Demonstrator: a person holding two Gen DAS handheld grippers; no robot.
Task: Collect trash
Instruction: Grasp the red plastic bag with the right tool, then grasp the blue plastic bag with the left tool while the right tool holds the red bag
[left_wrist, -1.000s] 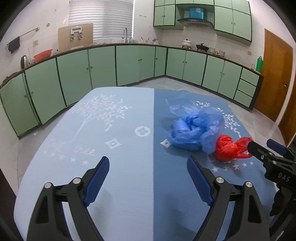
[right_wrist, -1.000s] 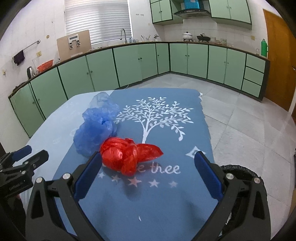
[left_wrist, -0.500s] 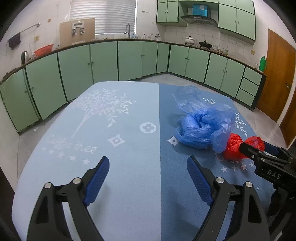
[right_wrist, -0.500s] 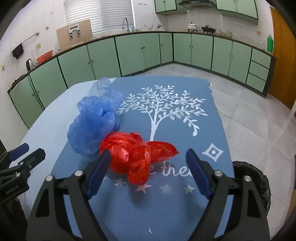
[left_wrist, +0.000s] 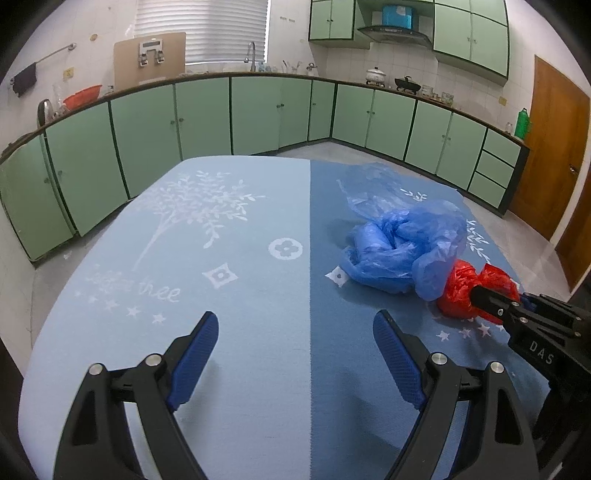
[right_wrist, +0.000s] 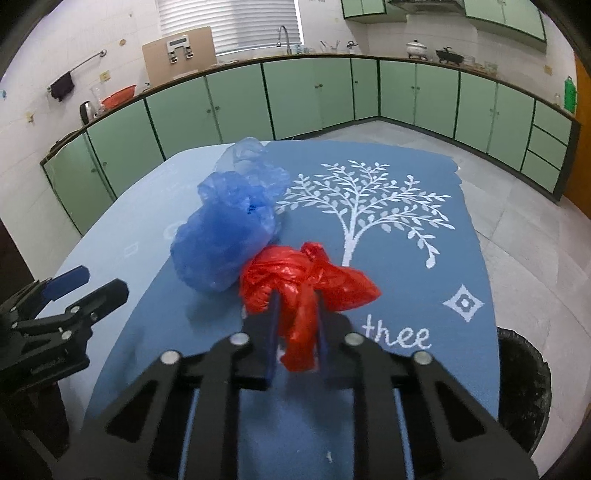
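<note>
Left wrist view: the left gripper (left_wrist: 295, 354) hangs over the pale half of the tablecloth (left_wrist: 229, 332), its jaws wide apart with nothing between them. On the darker blue half lies the blue bag (left_wrist: 399, 247), crumpled, with a thin clear part trailing toward the far edge. The red bag (left_wrist: 458, 291) sits just beside it on the near right, touching it. The right gripper (left_wrist: 480, 291) reaches in from the right edge, its tip on the red bag.

Right wrist view: the right gripper (right_wrist: 295, 314) points down at the table, its jaws closing to a narrow gap with a fold of the red bag (right_wrist: 306, 280) pinched between the pads. The rest of that bag bulges out ahead of the fingers and rests on the cloth (right_wrist: 406, 266). The blue bag (right_wrist: 225, 243) touches it on the far left. A black bin (right_wrist: 524, 384) stands on the floor by the table's right side. The left gripper (right_wrist: 85, 284) shows at the left edge, spread wide.
</note>
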